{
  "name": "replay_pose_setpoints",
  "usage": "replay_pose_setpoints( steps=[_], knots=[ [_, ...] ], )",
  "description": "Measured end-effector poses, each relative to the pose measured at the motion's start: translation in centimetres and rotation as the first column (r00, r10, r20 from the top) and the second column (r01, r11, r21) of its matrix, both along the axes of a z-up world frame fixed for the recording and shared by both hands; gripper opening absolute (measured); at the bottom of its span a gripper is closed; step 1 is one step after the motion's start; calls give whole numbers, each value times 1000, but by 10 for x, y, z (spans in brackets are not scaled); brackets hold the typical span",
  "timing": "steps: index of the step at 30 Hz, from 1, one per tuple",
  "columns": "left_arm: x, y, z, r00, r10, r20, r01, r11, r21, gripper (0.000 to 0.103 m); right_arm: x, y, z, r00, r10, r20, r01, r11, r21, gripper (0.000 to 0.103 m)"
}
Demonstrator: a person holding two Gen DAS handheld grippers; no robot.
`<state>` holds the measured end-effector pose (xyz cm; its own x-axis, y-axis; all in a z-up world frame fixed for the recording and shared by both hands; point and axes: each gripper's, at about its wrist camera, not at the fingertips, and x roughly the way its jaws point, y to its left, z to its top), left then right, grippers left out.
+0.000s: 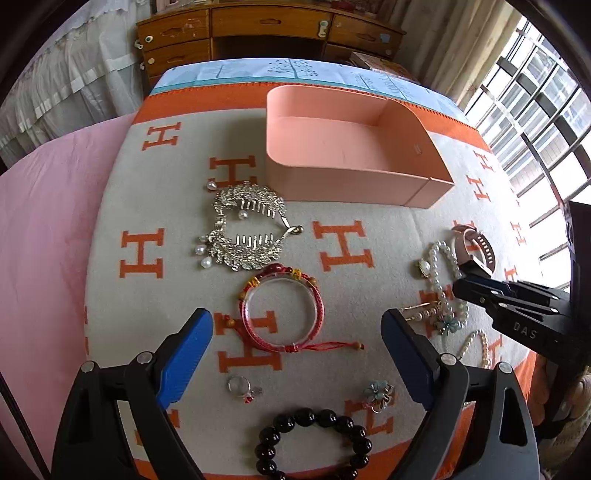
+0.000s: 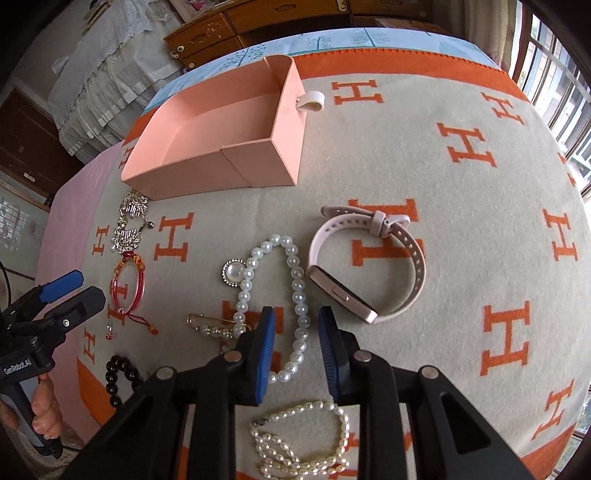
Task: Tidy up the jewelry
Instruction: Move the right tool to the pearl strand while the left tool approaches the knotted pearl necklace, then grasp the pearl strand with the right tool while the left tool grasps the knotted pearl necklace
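An empty peach box [image 1: 347, 147] [image 2: 221, 144] stands on the H-patterned blanket. My left gripper [image 1: 295, 332] is open above a red cord bracelet with a clear bangle [image 1: 282, 314]; the silver hair combs [image 1: 243, 229] lie beyond it. My right gripper [image 2: 297, 336] is partly open, its fingers on either side of a round-pearl bracelet [image 2: 299, 295], not touching it that I can see. A pink watch [image 2: 365, 266] lies just right of it. It also shows in the left wrist view [image 1: 476, 247].
Black bead bracelet [image 1: 314, 443], small ring [image 1: 242, 386], flower brooch [image 1: 378, 393], pearl pin [image 2: 218, 326] and a rice-pearl strand [image 2: 306, 443] lie near the blanket's front edge. A wooden dresser [image 1: 269, 33] stands behind. Windows are at the right.
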<state>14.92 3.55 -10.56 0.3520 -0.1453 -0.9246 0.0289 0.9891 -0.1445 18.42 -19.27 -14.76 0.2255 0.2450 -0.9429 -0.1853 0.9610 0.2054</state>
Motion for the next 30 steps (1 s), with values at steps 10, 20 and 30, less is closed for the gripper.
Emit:
replay_pose_setpoints(
  steps=[10, 20, 30],
  knots=[
    [-33, -64, 11, 975, -220, 19, 219, 975, 25, 91, -16, -2, 5, 998, 30, 49, -29, 999, -36, 7],
    [-68, -163, 7, 818, -574, 43, 570, 818, 77, 73, -46, -77, 49, 987, -120, 110, 101, 981, 163, 7],
    [-66, -211, -19, 726, -685, -67, 688, 720, 86, 37, -61, -130, 58, 959, -249, 138, 211, 947, 243, 7]
  ],
)
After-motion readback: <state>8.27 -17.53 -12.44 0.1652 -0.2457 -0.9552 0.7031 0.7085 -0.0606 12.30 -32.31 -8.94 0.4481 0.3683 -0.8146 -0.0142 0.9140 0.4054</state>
